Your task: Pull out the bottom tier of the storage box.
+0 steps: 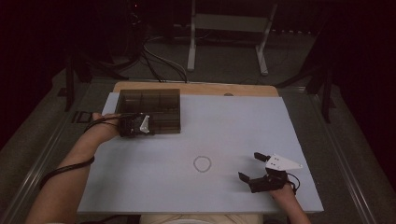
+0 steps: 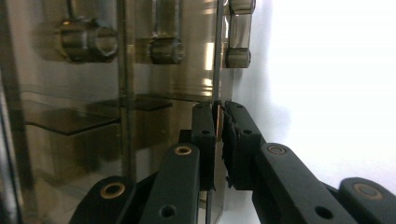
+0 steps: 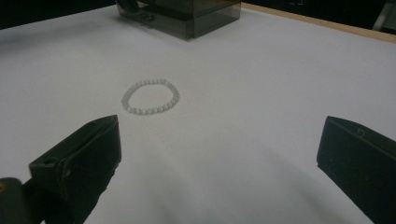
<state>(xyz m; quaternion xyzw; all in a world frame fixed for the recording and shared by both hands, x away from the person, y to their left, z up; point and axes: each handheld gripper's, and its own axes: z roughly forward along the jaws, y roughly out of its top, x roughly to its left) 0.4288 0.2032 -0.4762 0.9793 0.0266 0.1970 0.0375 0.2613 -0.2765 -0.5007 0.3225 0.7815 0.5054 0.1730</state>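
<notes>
Two claws: the left claw (image 1: 152, 125) is clamped on the edge wall of the one smoky box (image 1: 161, 109); the right claw (image 1: 252, 167) gapes wide. One bead bracelet (image 3: 150, 96) lies on the table (image 1: 224, 130), well short of the box; the left gripper view reveals hinge barrels (image 2: 86, 41).

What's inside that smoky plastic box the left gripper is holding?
The organizer box is split by dividers into compartments. Through its tinted wall the left gripper view shows only bare dividers and hinge knuckles, no contents. The left gripper clamps its near wall, hiding that corner.
</notes>
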